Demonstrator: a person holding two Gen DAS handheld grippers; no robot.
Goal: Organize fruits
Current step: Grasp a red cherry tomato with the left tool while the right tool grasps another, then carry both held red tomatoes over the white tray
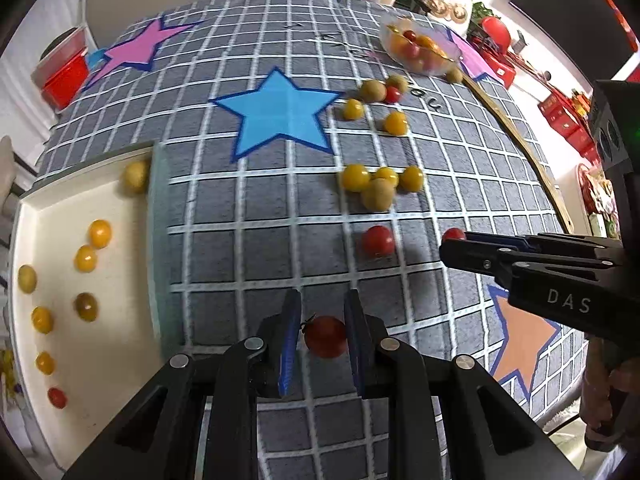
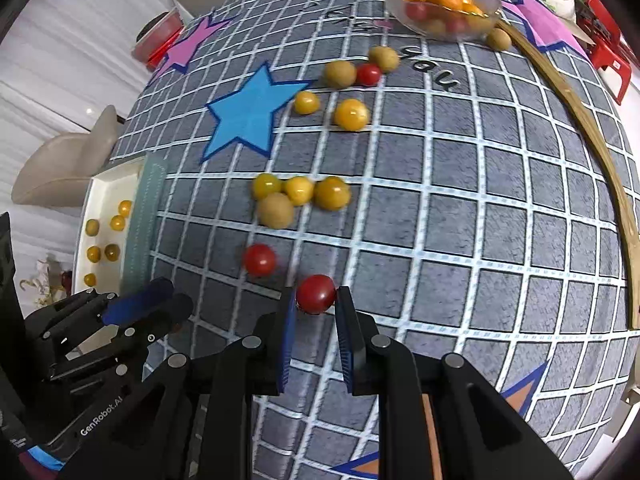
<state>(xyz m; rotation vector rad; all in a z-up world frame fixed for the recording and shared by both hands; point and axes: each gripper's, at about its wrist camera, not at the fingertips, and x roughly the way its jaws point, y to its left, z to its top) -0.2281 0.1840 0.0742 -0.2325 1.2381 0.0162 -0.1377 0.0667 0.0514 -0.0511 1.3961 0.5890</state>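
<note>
Grey white-gridded tablecloth (image 1: 256, 216) with coloured stars, red stools (image 2: 608, 56) beyond, pale curtain (image 2: 60, 60) behind.

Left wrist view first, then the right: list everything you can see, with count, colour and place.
glass bowl: one, clear, far edge, holding mixed fruit
loose fruits: about eleven, yellow, tan, red, on the cloth
tray: one, cream, left side
fruits in tray: about eight, mostly yellow, one red, one dark
cloth: grey grid with coloured stars
hoop: one, wooden, right side
left hand-held gripper: shut on red tomato
right hand-held gripper: shut on second red tomato
</note>
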